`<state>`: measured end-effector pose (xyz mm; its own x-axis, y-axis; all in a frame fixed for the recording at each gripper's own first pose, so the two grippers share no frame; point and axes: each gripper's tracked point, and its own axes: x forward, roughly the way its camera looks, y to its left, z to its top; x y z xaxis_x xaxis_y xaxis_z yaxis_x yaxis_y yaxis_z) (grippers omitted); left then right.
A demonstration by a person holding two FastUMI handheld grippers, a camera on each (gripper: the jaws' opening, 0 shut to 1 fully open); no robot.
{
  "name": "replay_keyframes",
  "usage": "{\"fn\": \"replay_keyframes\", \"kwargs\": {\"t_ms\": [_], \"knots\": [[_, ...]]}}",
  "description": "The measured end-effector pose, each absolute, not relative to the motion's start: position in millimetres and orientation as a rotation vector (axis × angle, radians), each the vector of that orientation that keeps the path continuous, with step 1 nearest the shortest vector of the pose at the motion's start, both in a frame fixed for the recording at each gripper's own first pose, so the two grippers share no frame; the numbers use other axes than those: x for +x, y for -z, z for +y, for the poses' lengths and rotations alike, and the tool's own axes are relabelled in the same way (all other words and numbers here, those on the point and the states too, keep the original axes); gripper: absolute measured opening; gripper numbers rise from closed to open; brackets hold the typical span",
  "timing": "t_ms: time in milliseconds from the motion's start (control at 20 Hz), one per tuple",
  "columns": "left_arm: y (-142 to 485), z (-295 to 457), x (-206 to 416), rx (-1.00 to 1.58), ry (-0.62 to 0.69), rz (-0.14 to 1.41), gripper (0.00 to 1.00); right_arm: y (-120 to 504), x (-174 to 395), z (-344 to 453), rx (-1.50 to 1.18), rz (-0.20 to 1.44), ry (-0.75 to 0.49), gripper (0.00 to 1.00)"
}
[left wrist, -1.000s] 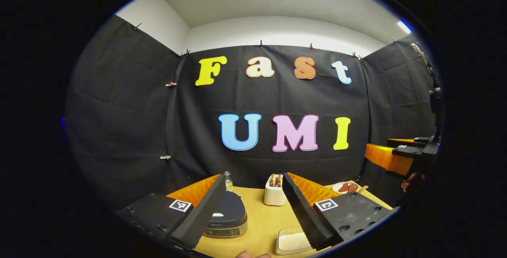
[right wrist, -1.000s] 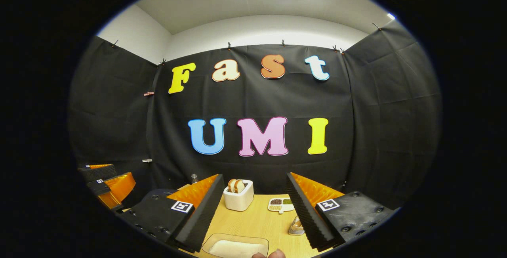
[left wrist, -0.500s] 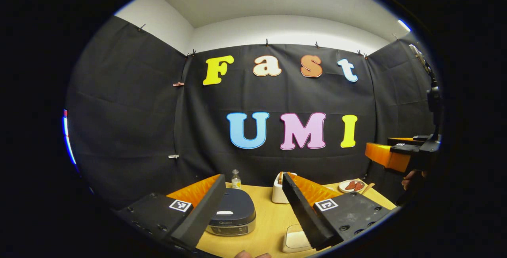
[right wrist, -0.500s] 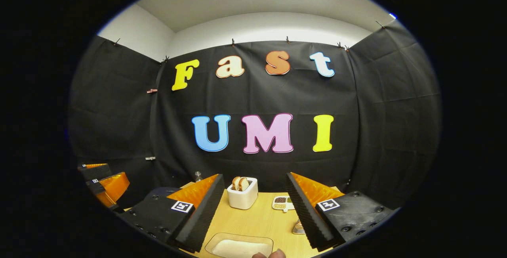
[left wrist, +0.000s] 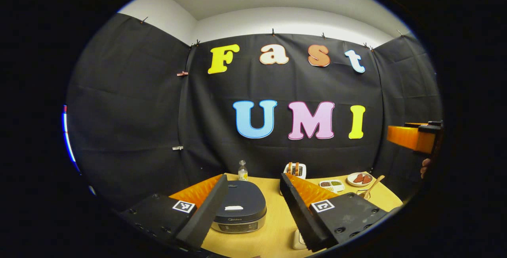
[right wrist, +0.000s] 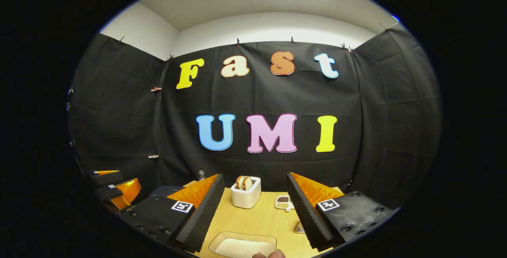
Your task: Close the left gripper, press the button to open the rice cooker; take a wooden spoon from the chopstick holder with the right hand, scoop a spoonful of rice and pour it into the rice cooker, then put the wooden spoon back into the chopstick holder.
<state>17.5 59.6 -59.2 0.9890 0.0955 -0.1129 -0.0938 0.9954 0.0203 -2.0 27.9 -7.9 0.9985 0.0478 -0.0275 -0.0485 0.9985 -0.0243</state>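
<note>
The left gripper [left wrist: 251, 210] has its jaws spread wide and grasping nothing, above the near edge of the bench [left wrist: 277, 226]. The rice cooker [left wrist: 240, 206] sits between them, lid down. Behind the cooker stands a small bottle [left wrist: 242, 171]; to its right, farther off, a wooden spoon [left wrist: 374, 186] leans. The right gripper [right wrist: 253, 214] also hangs released, above a tray of rice [right wrist: 242, 246], with a toaster [right wrist: 246, 194] beyond the tray.
</note>
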Motion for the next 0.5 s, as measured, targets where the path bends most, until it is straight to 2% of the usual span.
{"fn": "replay_keyframes", "kwargs": {"t_ms": [50,150,350,450,500], "knots": [[67.3,64.1,22.2,0.014,-0.102,0.128,0.9,10.1,-2.5,28.2,-0.028,0.033,-0.05,0.94],[83.2,71.8,33.5,0.014,-0.109,0.159,0.85,12.4,-3.0,30.0,-0.029,0.042,-0.054,0.97],[120.0,88.9,58.2,0.001,-0.136,0.234,0.69,14.6,-2.9,33.5,-0.043,0.048,-0.065,0.97],[142.8,97.4,71.2,-0.01,-0.156,0.292,0.59,16.6,-2.5,33.6,-0.048,0.053,-0.069,0.97],[155.1,102.3,77.6,-0.015,-0.167,0.323,0.5,17.1,-2.6,32.7,-0.05,0.054,-0.069,0.98]]}}
